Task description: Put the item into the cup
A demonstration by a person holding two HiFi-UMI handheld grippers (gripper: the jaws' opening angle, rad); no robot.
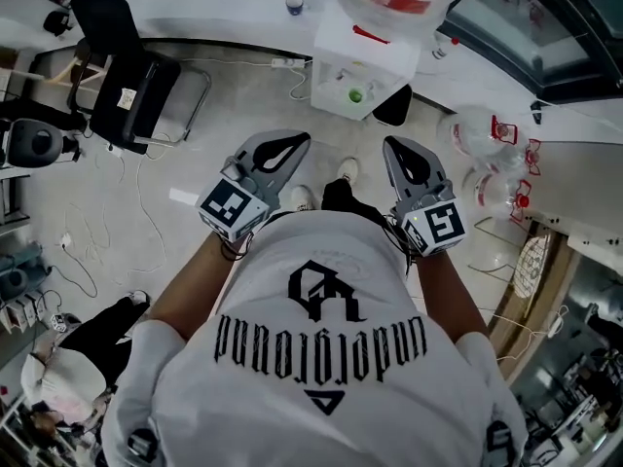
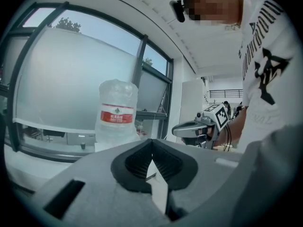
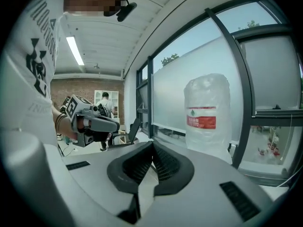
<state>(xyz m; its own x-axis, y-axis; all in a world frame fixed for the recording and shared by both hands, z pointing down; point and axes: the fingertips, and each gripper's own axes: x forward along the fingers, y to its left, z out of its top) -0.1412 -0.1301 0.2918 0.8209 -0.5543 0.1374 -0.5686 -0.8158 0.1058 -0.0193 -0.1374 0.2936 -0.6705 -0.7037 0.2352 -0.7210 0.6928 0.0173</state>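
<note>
No cup and no item to go into one can be made out in any view. I stand on a grey floor and hold both grippers up in front of my chest. My left gripper (image 1: 292, 142) is shut with nothing between its jaws; its tips meet in the left gripper view (image 2: 152, 141). My right gripper (image 1: 397, 144) is shut and empty as well (image 3: 152, 143). Each gripper shows in the other's view: the right gripper (image 2: 199, 126) and the left gripper (image 3: 92, 122), side by side at the same height.
A white water dispenser (image 1: 355, 61) with a big bottle (image 2: 117, 110) (image 3: 206, 112) stands ahead by the window. A black chair (image 1: 136, 76) is at far left. Empty water bottles (image 1: 487, 154) lie at right. Cables run over the floor. A seated person (image 1: 68, 358) is at bottom left.
</note>
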